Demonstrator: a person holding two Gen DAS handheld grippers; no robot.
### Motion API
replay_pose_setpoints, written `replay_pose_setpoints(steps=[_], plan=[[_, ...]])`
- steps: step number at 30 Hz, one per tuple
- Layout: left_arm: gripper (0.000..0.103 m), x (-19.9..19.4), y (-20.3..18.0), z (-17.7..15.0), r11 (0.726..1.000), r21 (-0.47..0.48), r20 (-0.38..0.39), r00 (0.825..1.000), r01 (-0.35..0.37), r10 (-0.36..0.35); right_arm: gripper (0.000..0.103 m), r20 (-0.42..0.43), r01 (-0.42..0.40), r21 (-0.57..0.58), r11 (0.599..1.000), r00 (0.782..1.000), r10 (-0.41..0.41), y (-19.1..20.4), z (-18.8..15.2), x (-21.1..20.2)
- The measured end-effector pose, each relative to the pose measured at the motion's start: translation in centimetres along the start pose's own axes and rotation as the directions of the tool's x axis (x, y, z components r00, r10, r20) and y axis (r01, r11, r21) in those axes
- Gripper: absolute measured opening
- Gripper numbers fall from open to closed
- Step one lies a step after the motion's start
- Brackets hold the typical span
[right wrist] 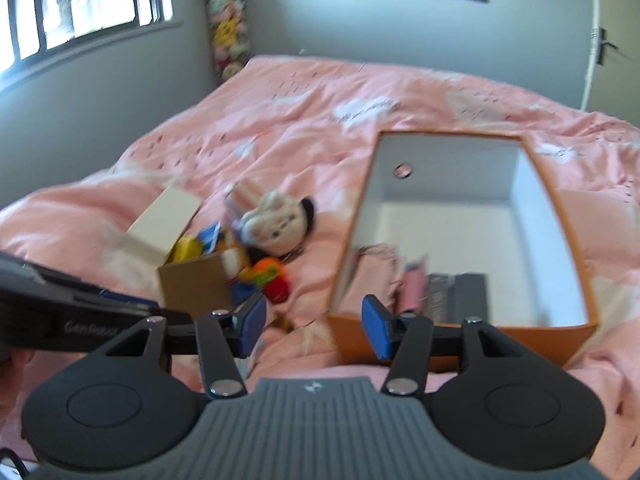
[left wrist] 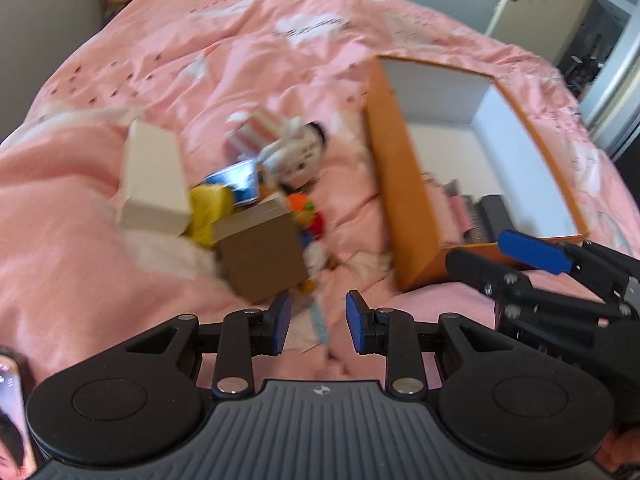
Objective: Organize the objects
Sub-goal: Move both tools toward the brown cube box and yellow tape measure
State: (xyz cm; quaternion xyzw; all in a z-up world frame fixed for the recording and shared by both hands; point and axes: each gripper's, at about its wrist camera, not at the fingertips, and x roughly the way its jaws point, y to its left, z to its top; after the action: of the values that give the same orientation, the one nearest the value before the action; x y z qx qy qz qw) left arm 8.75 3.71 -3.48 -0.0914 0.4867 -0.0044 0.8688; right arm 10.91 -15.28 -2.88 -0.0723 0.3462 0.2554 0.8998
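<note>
Reading anything off the packaging is hopeless through the blur; the only legible scrap is pale lettering on the left gripper's arm starting "Gen", the rest unclear. Both tools hang over a pink duvet [right wrist: 400, 92]. The left gripper [left wrist: 318, 326] has its blue pads parted with nothing between them, and the right gripper [right wrist: 314, 326] is spread wider, equally empty. An orange box [right wrist: 568, 240] with white inner walls lies open on the bed, a pink item and dark flat things at its near end. Beside it sits a jumble: cream carton [left wrist: 154, 178], brown carton [left wrist: 262, 254], white plush [right wrist: 276, 226], bright small toys [right wrist: 272, 280].
</note>
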Motion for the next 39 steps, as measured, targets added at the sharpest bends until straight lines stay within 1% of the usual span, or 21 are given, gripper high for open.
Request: replay_pose_setpoints(steps=[2, 4, 8, 9, 13, 17, 19, 23, 24, 25, 27, 29, 32, 36, 37, 39], plan=[[0.034, 0.3, 0.6, -0.2, 1.0, -0.004, -0.014, 1.0, -0.024, 0.024, 0.053, -0.043, -0.003, -0.017, 1.0, 0.999, 0.002, 0.9, -0.1, 1.1], [0.034, 0.5, 1.1, -0.4, 1.0, -0.001, -0.029, 0.999, -0.03, 0.03, 0.047, -0.072, -0.007, -0.03, 1.0, 0.997, 0.005, 1.6, -0.3, 2.0], [0.034, 0.8, 2.3, -0.7, 1.0, -0.022, -0.045, 0.999, -0.012, 0.011, 0.042, -0.13, -0.031, -0.048, 0.998, 0.991, 0.025, 2.5, -0.7, 3.7], [0.034, 0.8, 2.5, -0.7, 1.0, -0.025, -0.045, 0.999, -0.008, 0.007, 0.039, -0.147, -0.041, -0.051, 0.998, 0.989, 0.033, 2.6, -0.8, 4.2], [0.034, 0.9, 3.1, -0.7, 0.999, -0.043, -0.031, 0.999, 0.017, -0.018, 0.038, -0.192, -0.089, -0.054, 0.995, 0.978, 0.077, 3.2, -1.2, 5.7], [0.034, 0.9, 3.5, -0.3, 0.998, -0.06, -0.019, 0.999, 0.026, -0.027, 0.038, -0.186, -0.142, -0.078, 0.987, 0.975, 0.125, 3.6, -0.8, 6.4], [0.034, 0.7, 3.7, 0.2, 0.998, -0.067, -0.01, 1.0, 0.017, -0.018, 0.038, -0.173, -0.163, -0.084, 0.983, 0.974, 0.147, 3.8, -0.2, 6.7], [0.034, 1.0, 4.4, 1.7, 0.997, -0.076, -0.026, 1.0, -0.013, 0.011, 0.04, -0.164, -0.21, -0.125, 0.97, 0.968, 0.189, 4.3, 1.3, 7.7], [0.034, 1.1, 4.6, 2.1, 0.996, -0.082, -0.032, 0.999, -0.019, 0.016, 0.043, -0.161, -0.219, -0.142, 0.965, 0.967, 0.196, 4.5, 1.6, 8.0], [0.034, 1.2, 4.8, 2.4, 0.996, -0.09, -0.038, 0.999, -0.024, 0.021, 0.049, -0.155, -0.222, -0.159, 0.962, 0.968, 0.198, 4.7, 1.9, 8.3], [0.034, 1.4, 5.3, 2.9, 0.994, -0.107, -0.048, 0.999, -0.02, 0.015, 0.052, -0.15, -0.235, -0.171, 0.957, 0.966, 0.211, 4.9, 2.4, 9.1], [0.034, 1.5, 5.9, 3.3, 0.992, -0.128, -0.055, 0.998, -0.009, 0.002, 0.052, -0.165, -0.271, -0.155, 0.95, 0.955, 0.245, 4.9, 2.9, 10.1], [0.034, 1.7, 6.4, 3.8, 0.991, -0.134, -0.061, 0.998, -0.026, 0.018, 0.052, -0.189, -0.322, -0.126, 0.938, 0.936, 0.296, 4.8, 3.4, 11.4], [0.034, 2.2, 7.0, 4.2, 0.989, -0.144, -0.071, 0.997, -0.038, 0.028, 0.06, -0.22, -0.388, -0.073, 0.919, 0.905, 0.365, 4.6, 3.8, 13.1], [0.034, 2.3, 7.1, 4.3, 0.989, -0.145, -0.073, 0.997, -0.042, 0.031, 0.061, -0.225, -0.398, -0.062, 0.915, 0.899, 0.376, 4.6, 3.8, 13.4], [0.034, 2.5, 7.3, 4.4, 0.988, -0.147, -0.078, 0.996, -0.05, 0.039, 0.062, -0.23, -0.403, -0.048, 0.914, 0.895, 0.383, 4.7, 3.8, 13.8]])
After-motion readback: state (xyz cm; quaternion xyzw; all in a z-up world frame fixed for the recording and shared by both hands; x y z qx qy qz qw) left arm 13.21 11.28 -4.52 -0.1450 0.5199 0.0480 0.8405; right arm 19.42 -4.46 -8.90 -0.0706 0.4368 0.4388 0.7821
